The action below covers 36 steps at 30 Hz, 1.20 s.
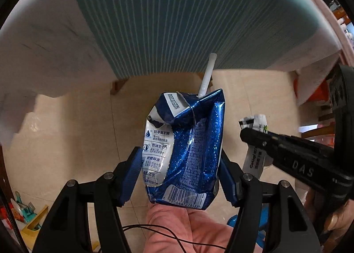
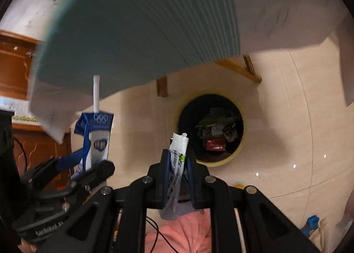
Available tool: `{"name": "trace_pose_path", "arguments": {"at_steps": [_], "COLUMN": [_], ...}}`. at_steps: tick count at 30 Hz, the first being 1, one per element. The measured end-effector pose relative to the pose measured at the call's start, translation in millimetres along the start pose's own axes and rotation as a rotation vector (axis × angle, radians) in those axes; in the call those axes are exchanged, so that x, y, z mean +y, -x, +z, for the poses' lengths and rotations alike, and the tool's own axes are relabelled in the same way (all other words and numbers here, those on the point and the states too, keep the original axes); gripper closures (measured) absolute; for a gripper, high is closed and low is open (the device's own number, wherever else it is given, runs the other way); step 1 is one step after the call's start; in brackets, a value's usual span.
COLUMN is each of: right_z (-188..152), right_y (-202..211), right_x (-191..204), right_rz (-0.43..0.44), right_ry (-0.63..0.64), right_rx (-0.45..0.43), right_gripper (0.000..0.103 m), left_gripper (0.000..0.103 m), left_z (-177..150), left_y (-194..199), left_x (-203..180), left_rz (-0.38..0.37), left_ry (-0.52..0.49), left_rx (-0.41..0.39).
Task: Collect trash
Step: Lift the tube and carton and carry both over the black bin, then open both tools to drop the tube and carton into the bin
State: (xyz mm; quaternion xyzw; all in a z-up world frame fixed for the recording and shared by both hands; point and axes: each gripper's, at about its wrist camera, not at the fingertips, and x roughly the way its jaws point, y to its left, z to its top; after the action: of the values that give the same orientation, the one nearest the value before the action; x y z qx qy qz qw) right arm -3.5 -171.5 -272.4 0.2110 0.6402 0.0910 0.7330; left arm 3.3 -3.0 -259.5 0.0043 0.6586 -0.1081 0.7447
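My left gripper is shut on a crumpled blue milk carton with a white straw, held upright above the floor. The carton also shows in the right wrist view, at the left. My right gripper is shut on a white plastic wrapper with dark print. The wrapper and the right gripper show at the right of the left wrist view. A yellow-rimmed trash bin with a black liner and trash inside stands on the floor just beyond the right gripper.
A table with a teal striped mat and white cloth overhangs above both grippers. Wooden table legs stand behind the bin. A wooden cabinet is at the left. Beige floor tiles lie around the bin.
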Motion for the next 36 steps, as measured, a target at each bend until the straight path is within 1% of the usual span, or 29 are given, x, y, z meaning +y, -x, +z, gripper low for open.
{"name": "trace_pose_path", "arguments": {"at_steps": [3, 7, 9, 11, 12, 13, 14, 15, 16, 18, 21, 25, 28, 30, 32, 34, 36], "right_z": [7, 17, 22, 24, 24, 24, 23, 23, 22, 15, 10, 8, 5, 6, 4, 5, 4], "right_y": [-35, -78, -97, -116, -123, -127, -132, -134, -136, -136, -129, -117, -101, -93, -76, -62, -39], "right_x": [-16, -33, -42, -48, -52, -53, -55, -57, -58, -58, -58, -59, -53, -52, -45, -41, -31], "right_rz": [-0.016, -0.030, -0.035, -0.044, -0.049, -0.047, -0.050, -0.058, -0.066, -0.072, -0.078, -0.079, -0.081, -0.082, -0.077, -0.076, -0.069], "right_ry": [-0.027, -0.064, -0.070, -0.082, -0.091, -0.097, -0.103, -0.105, -0.107, -0.115, -0.130, -0.140, -0.140, -0.138, -0.139, -0.137, -0.133], "right_rx": [0.002, 0.006, 0.009, 0.021, 0.024, 0.026, 0.028, 0.024, 0.017, 0.009, -0.008, -0.039, -0.060, -0.072, -0.087, -0.100, -0.114], "right_gripper": [0.087, 0.085, 0.080, 0.064, 0.061, 0.053, 0.049, 0.049, 0.049, 0.049, 0.049, 0.049, 0.049, 0.049, 0.049, 0.049, 0.049], "left_gripper": [0.039, 0.039, 0.039, 0.039, 0.039, 0.036, 0.032, 0.024, 0.022, 0.021, 0.020, 0.019, 0.019, 0.018, 0.018, 0.018, 0.018], "left_z": [1, 3, 0, 1, 1, 0, 1, -1, 4, 1, 1, 5, 4, 2, 2, 2, 3], "left_y": [-43, -86, -103, -113, -118, -122, -125, -129, -128, -131, -129, -119, -103, -86, -70, -44, -17], "left_x": [8, 18, 16, 17, 16, 15, 14, 13, 13, 13, 13, 21, 20, 19, 17, 15, 13], "left_rz": [0.014, 0.011, 0.012, 0.015, 0.014, 0.013, 0.018, 0.032, 0.037, 0.047, 0.060, 0.054, 0.052, 0.056, 0.058, 0.049, 0.043], "left_ry": [-0.005, 0.002, 0.001, -0.002, -0.005, -0.009, -0.012, -0.021, -0.023, -0.027, -0.020, -0.009, -0.012, -0.012, -0.008, 0.011, 0.028], "left_rx": [0.023, 0.034, 0.032, 0.034, 0.035, 0.035, 0.037, 0.038, 0.036, 0.037, 0.036, 0.024, 0.012, 0.003, -0.003, -0.017, -0.035]}}
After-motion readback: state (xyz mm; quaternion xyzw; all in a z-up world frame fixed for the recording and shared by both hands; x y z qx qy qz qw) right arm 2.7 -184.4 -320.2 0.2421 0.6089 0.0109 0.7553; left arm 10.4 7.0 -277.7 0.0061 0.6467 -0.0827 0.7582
